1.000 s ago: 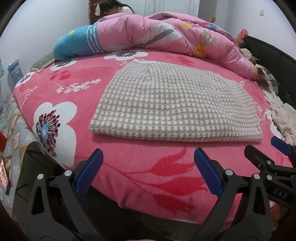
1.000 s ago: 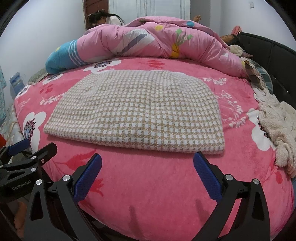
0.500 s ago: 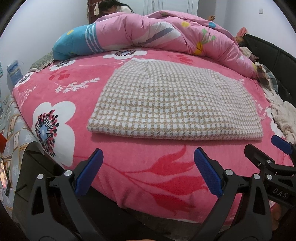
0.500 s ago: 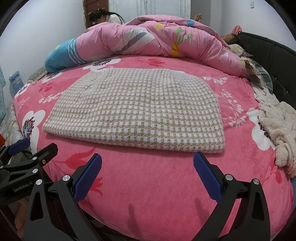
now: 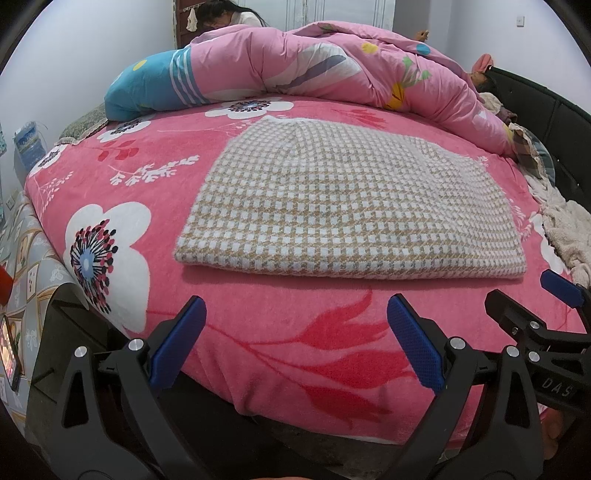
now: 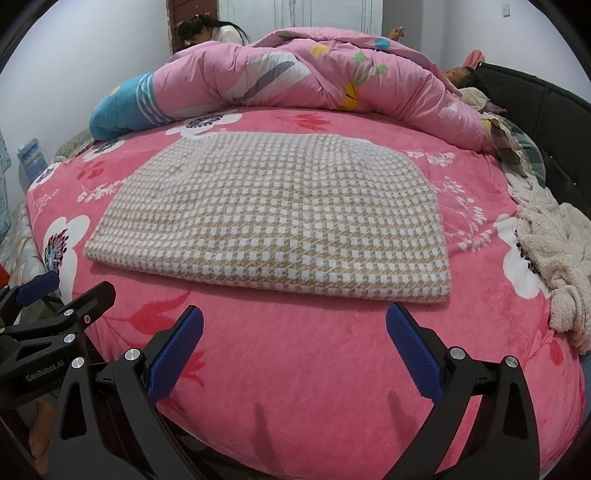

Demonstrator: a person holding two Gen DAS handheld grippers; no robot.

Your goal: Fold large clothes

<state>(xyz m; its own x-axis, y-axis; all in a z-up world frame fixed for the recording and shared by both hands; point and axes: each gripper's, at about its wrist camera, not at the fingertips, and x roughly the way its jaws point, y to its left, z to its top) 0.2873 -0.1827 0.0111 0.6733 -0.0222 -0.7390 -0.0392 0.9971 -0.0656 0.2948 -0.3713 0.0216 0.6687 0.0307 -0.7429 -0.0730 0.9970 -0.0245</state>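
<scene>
My left gripper (image 5: 293, 325) hovers over near bed edge, jaws spread wide, nothing between blue pads (image 5: 177, 341). My right gripper (image 6: 293, 332) same: jaws wide apart, empty, low over pink floral blanket (image 6: 332, 369). Checked beige-white garment (image 6: 273, 221) lies folded flat mid-bed, folded edge toward me, just beyond both fingertips, untouched. Pink duvet (image 6: 295, 81) bunched behind it. Cream fleece (image 6: 554, 258) heaped at right.

Half hidden behind the pink duvet (image 6: 295, 74): a person (image 6: 210, 31) at the far side. Cut off by the right edge: fleece blanket (image 6: 554, 258).
</scene>
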